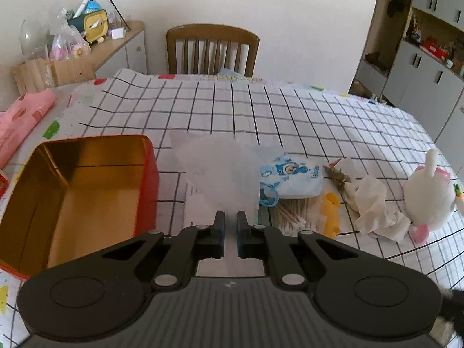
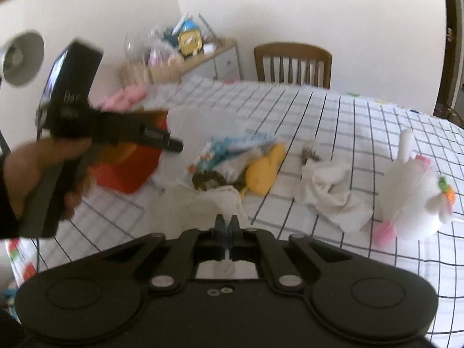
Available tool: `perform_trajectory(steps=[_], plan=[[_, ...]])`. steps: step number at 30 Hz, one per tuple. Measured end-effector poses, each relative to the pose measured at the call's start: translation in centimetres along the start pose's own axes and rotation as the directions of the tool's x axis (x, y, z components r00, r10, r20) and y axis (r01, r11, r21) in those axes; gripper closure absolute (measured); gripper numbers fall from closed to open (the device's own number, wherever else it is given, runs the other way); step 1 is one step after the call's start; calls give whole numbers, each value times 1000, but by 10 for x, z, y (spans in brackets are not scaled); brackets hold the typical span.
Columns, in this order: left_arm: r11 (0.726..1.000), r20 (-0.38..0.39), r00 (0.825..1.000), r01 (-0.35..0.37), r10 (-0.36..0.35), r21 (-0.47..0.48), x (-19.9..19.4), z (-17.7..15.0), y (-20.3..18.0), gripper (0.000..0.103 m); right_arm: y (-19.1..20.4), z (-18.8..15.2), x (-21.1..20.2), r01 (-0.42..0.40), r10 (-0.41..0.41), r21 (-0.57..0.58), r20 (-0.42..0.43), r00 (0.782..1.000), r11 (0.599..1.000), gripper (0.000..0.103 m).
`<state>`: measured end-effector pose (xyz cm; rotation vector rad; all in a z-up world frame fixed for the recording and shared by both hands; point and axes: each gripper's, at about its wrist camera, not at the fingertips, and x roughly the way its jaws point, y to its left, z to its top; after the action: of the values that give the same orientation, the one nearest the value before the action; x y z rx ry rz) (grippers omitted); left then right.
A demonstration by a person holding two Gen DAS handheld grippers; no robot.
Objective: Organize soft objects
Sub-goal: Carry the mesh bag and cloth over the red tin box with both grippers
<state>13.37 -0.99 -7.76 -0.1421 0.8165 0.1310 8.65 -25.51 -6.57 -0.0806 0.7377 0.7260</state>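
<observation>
My left gripper (image 1: pixel 230 217) is shut on a thin translucent white sheet (image 1: pixel 217 171), held above the checked tablecloth (image 1: pixel 290 116) just right of an open red tin with a gold inside (image 1: pixel 87 191). My right gripper (image 2: pixel 227 222) is shut on a white knitted cloth (image 2: pixel 200 203) that hangs from its tips. On the table lie a blue cartoon packet (image 1: pixel 293 177), cotton swabs (image 1: pixel 293 217), a yellow soft toy (image 2: pixel 265 168), a crumpled white cloth (image 2: pixel 333 191) and a white plush rabbit (image 2: pixel 414 197). The left gripper (image 2: pixel 174 145) also shows in the right wrist view, blurred.
A pink cloth (image 1: pixel 20 121) lies at the table's left edge. A wooden chair (image 1: pixel 211 49) stands at the far side. A cluttered sideboard (image 1: pixel 116 43) is at the back left, and grey cabinets (image 1: pixel 420 72) at the right.
</observation>
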Motion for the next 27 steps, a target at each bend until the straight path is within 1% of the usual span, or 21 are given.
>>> perform_trajectory(steps=[3,10,16,20,27], plan=[[1000,6,1000,4,-4,-9,-11,0,6,96,-2,7,-13,-13,12,30,38,999,999,102],[999,6,1000,23,-22,-28,-37,-4,17,96,-9,21,-29,-71,63,107,80,995,992,102],[997,-2,999,49,-50,-54,-55,-7,29,96,-4,38,-38,-125,109,131,122,987,984,102],[996,8,998,64,-64,-54,-66,-2,39,96,-3,53,-42,-156,134,150,150,980,976,102],[995,29,996,89,-87,-54,-78,16,62,96,9,75,-36,-164,137,147,179,974,975,102]])
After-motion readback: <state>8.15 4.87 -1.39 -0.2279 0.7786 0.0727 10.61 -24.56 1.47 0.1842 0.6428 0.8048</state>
